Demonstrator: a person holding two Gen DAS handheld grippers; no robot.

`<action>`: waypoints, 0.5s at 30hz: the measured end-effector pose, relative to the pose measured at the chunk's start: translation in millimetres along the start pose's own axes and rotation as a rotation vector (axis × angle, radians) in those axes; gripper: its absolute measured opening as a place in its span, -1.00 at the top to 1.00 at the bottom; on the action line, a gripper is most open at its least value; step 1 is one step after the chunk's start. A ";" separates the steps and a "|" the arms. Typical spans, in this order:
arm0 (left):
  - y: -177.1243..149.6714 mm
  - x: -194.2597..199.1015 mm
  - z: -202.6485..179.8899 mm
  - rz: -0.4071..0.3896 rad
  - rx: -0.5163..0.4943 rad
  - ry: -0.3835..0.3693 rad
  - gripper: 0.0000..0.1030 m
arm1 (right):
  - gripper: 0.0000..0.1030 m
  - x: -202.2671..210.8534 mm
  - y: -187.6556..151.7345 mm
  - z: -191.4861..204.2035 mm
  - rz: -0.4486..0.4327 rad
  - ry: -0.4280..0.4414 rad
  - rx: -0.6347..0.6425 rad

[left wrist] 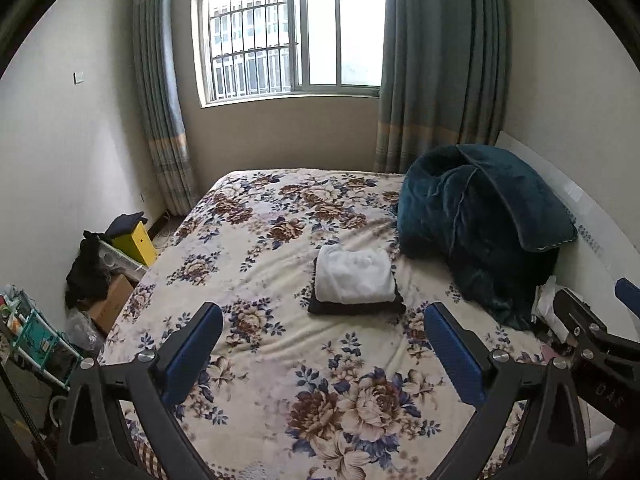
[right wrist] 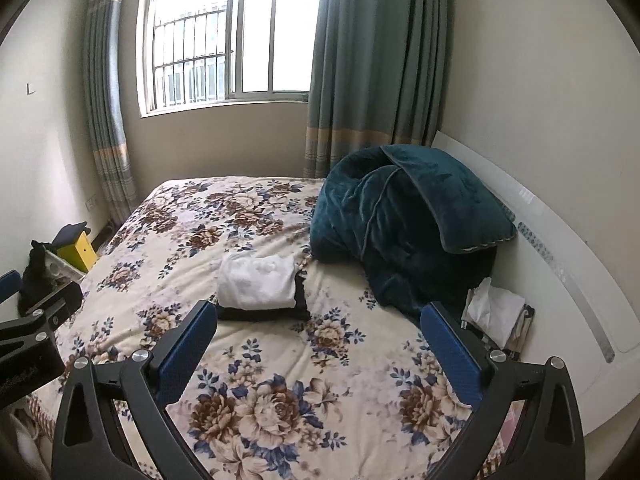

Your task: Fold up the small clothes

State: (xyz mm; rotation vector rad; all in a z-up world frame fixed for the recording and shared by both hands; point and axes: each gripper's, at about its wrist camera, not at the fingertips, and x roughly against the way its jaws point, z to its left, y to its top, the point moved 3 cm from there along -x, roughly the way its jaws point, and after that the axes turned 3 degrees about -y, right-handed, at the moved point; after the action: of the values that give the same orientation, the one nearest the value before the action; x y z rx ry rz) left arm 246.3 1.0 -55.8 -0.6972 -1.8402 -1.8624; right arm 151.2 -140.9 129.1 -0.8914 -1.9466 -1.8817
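Observation:
A folded white garment [left wrist: 354, 276] [right wrist: 258, 282] lies on top of a folded black garment [left wrist: 356, 307] [right wrist: 264, 313] in the middle of the floral bed [left wrist: 280, 360] [right wrist: 320, 360]. My left gripper [left wrist: 322, 318] hovers well short of the stack, open, with nothing between its blue pads. My right gripper [right wrist: 318, 316] is also open and holds nothing, back from the stack and slightly to its right. Each gripper shows at the edge of the other's view.
A bunched dark teal blanket [left wrist: 480, 224] [right wrist: 404, 216] fills the bed's far right by the white headboard [right wrist: 560, 280]. Crumpled tissues and small items [right wrist: 496, 312] lie beside it. Boxes, a yellow box [left wrist: 136, 242] and clutter stand on the floor at left. Window and curtains are behind.

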 end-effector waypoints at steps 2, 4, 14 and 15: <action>0.6 1.5 0.6 -0.002 -0.001 0.004 -1.00 | -1.00 -0.3 1.3 -0.5 -0.004 0.002 0.004; -0.4 4.4 0.1 -0.005 -0.003 0.009 -1.00 | -1.00 -3.6 3.0 0.6 -0.003 0.006 0.004; 4.1 6.8 -2.4 -0.015 -0.012 0.006 -1.00 | -1.00 -4.6 8.9 0.6 -0.011 0.027 0.003; 5.0 7.7 -2.4 -0.017 -0.013 0.008 -1.00 | -1.00 -4.0 8.7 0.1 -0.012 0.027 0.003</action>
State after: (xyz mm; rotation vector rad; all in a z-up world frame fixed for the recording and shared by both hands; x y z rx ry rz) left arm 243.2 -1.1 -47.1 -0.6800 -1.8359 -1.8864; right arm 159.6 -142.0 133.6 -0.8502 -1.9425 -1.8876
